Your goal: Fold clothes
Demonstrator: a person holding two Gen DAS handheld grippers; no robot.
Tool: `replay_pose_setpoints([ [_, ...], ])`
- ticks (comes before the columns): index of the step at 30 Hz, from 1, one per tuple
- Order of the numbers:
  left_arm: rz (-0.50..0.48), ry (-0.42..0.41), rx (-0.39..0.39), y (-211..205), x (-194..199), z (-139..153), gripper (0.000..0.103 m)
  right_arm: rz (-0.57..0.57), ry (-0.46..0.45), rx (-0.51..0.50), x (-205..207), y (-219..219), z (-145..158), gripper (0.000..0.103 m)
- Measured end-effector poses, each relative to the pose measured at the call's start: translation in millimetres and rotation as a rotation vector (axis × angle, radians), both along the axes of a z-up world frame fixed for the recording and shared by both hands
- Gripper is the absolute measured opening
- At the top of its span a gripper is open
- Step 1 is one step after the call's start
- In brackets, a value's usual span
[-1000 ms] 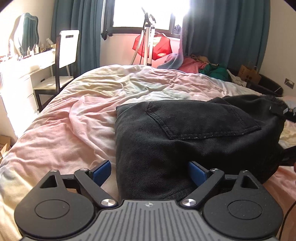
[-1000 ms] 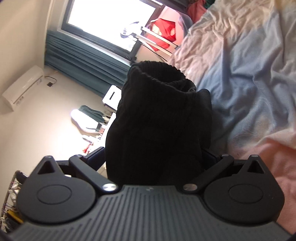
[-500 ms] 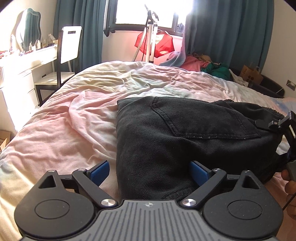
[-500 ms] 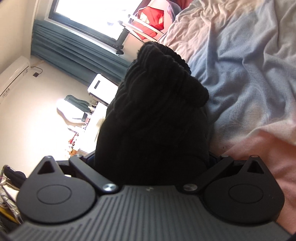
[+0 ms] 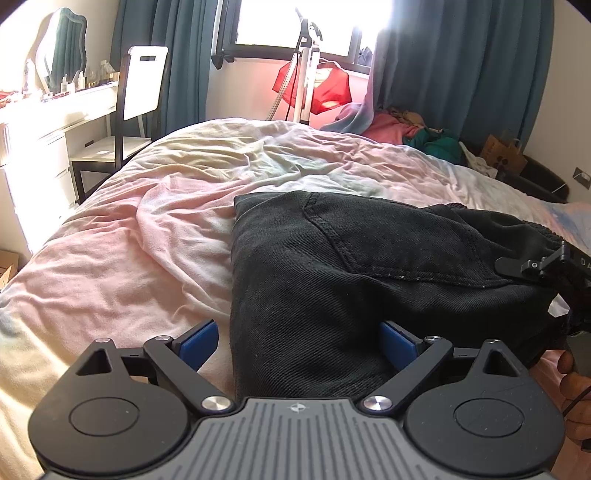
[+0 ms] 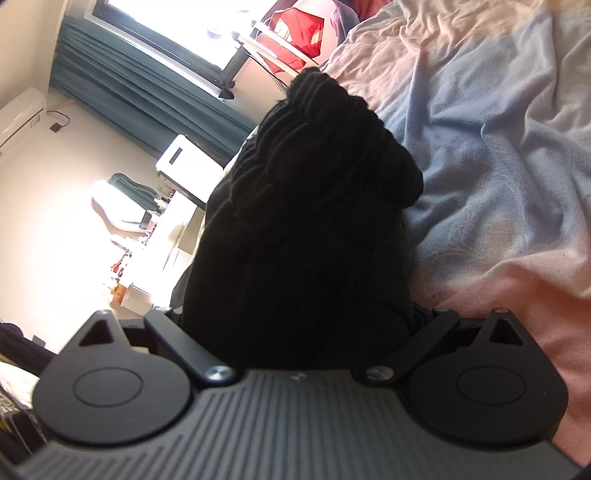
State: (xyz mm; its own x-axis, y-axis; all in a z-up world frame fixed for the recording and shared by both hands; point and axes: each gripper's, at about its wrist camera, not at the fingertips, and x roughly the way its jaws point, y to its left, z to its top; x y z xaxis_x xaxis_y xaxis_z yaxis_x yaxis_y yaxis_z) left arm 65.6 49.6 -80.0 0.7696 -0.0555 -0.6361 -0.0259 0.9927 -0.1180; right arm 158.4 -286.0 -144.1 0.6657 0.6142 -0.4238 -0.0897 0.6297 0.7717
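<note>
A bed point(image 5: 155, 236) carries everything — its rumpled sheet runs pink, cream and pale blue. Black jeans point(image 5: 332, 266) lie directly on it, folded, back pocket up — near the front edge.

Bright window point(image 5: 295, 22), teal curtains point(image 5: 461, 66); white chair point(image 5: 142, 88), rumpled bed point(image 5: 147, 240)

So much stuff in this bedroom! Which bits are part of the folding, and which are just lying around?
Part of the folding:
- black jeans
- left tongs, open around the jeans
- right tongs, full of black fabric
- bed

Just lying around:
- white chair
- red garment
- clothes pile
- mirror
</note>
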Motion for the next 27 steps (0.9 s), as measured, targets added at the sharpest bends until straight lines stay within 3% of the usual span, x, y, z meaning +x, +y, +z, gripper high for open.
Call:
replay_pose_setpoints([
  [5, 0.010, -0.026, -0.068, 9, -3, 10, 0.095, -0.005, 0.000, -0.056, -1, 3, 7, 0.081],
  [10, 0.033, -0.101, -0.255, 35, -9, 27, 0.096, -0.021, -0.005, -0.078, -1, 2, 16, 0.070],
  [13, 0.064, -0.092, -0.359, 50, -1, 26, 0.099, -0.025, -0.014, -0.090, -2, 2, 20, 0.068],
  [21, 0.138, 0.184, -0.563, 77, 59, -24, 0.100, -0.031, -0.018, -0.097, -1, 3, 19, 0.068],
  [27, 0.066, 0.242, -0.645, 82, 81, -46, 0.102, -0.030, -0.015, -0.095, 8, 11, 14, 0.068],
])
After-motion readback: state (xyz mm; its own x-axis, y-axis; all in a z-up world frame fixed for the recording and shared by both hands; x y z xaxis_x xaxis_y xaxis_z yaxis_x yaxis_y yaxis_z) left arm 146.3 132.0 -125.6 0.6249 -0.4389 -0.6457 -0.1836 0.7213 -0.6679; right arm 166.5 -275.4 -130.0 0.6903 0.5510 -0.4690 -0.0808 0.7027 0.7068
